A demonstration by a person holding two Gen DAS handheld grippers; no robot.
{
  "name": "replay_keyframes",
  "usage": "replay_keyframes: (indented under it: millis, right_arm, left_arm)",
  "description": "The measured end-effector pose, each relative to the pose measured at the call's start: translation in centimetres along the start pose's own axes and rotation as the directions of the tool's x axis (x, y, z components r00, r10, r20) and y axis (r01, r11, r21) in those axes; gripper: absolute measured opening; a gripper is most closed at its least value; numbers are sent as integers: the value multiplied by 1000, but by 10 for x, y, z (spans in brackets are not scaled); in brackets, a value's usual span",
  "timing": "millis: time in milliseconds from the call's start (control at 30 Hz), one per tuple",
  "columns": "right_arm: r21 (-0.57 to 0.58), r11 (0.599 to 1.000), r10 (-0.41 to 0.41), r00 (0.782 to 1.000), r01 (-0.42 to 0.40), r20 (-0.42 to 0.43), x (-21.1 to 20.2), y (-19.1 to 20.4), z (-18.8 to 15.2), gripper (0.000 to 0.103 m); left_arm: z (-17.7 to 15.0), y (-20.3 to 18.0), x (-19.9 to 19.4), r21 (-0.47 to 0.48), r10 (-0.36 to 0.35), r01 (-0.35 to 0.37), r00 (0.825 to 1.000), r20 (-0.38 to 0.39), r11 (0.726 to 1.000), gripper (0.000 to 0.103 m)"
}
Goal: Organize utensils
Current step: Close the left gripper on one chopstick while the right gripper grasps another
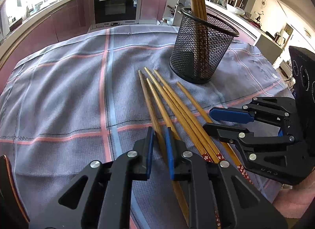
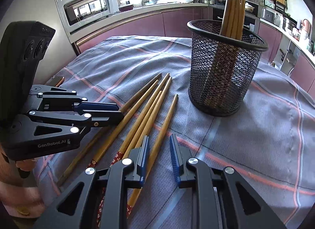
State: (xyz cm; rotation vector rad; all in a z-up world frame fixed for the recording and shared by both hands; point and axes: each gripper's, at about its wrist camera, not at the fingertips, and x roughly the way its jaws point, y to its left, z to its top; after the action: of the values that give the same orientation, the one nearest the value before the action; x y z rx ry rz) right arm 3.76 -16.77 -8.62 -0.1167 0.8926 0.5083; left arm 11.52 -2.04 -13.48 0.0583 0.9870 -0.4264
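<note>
Several wooden chopsticks [image 1: 173,108] lie side by side on the checked cloth, tips toward a black mesh holder [image 1: 200,51] that has several chopsticks standing in it. My left gripper [image 1: 159,142] hangs low over the leftmost chopstick, which lies between its slightly parted jaws; I cannot tell whether they grip it. My right gripper [image 2: 159,146] is open and straddles the rightmost chopstick [image 2: 163,128]. The holder [image 2: 226,67] stands beyond it. Each gripper shows in the other's view, the right one [image 1: 208,118] and the left one [image 2: 119,113].
The grey cloth with pink and blue lines [image 1: 69,95] covers the table. Kitchen counters, an oven [image 1: 116,6] and a microwave [image 2: 88,8] stand behind. A dark wooden object [image 2: 57,80] lies at the table's left edge.
</note>
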Motion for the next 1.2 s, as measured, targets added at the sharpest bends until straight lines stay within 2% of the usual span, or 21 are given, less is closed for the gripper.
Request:
replay_keyframes:
  millis: [133, 333, 500, 667, 933, 1133, 1200]
  right_arm:
    - [20, 1000, 5, 1000, -5, -1, 1, -4, 1, 11]
    - [67, 997, 41, 999, -41, 6, -1, -12, 0, 6]
    - [85, 995, 57, 998, -59, 17, -6, -15, 0, 5]
    - [85, 994, 66, 997, -68, 30, -11, -17, 2, 5]
    - [84, 991, 97, 992, -103, 79, -28, -20, 2, 5]
    - [84, 988, 122, 985, -133, 126, -47, -25, 1, 5]
    - [82, 987, 124, 982, -137, 145, -53, -26, 1, 5]
  left_arm:
    - [4, 0, 3, -15, 5, -5, 1000, -2, 1000, 12]
    - [2, 0, 2, -36, 13, -13, 1000, 0, 999, 10]
    - [1, 1, 1, -29, 21, -21, 1000, 1, 999, 11]
    - [5, -1, 5, -10, 39, -39, 999, -4, 999, 16]
    - [7, -2, 6, -35, 48, -48, 999, -1, 998, 10]
    - [4, 1, -1, -73, 21, -20, 1000, 11, 997, 8]
    - [4, 4, -8, -93, -18, 20, 1000, 24, 995, 8]
